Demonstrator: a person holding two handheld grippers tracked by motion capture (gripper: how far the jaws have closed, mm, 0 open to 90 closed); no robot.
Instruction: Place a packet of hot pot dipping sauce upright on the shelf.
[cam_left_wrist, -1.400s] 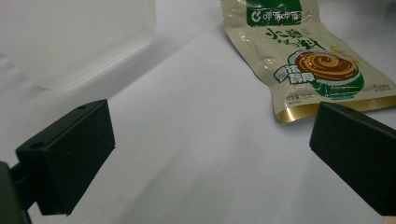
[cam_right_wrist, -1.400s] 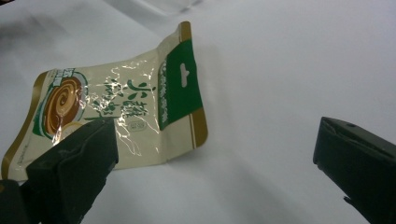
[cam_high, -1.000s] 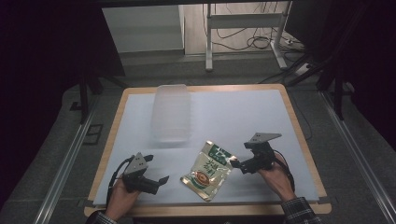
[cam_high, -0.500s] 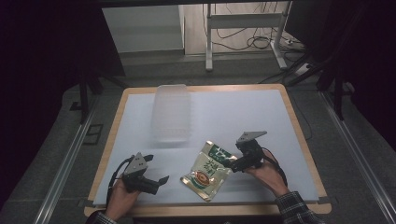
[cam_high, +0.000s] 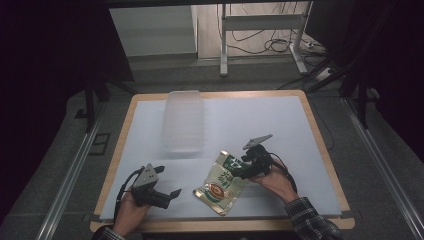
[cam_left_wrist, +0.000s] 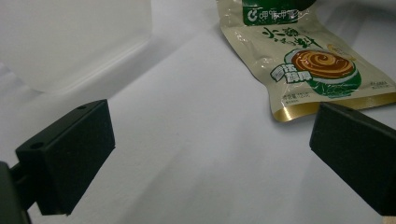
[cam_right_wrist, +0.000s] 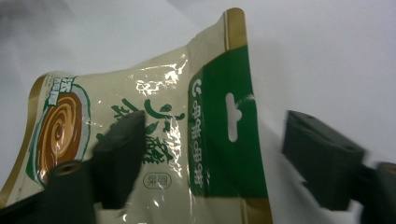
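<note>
Closure of the right gripper (cam_high: 243, 167) is what marks this moment: its jaws have just been drawing together, and in the right gripper view they are seen astride the green header of the snack pouch (cam_high: 221, 183), one jaw over the printed face, the other off the top edge above the white table cover (cam_high: 280, 125), with a clear gap left on both sides. Compared with a second ago, the gripper has been carried from the pouch's right side in over its top end and slightly lowered. No pinch is made yet, so the pouch is judged to be bracketed rather than held; it lies flat on the cover at the near middle of the table, just in front of the clear plastic container (cam_high: 183, 120). The left gripper (cam_high: 167, 186) is kept where it was, near the front left edge, jaws wide apart and empty, pointed toward the pouch's lower end. A pickup of the pouch by its header appears to be in hand, and the container behind it is taken as the likely destination.
</note>
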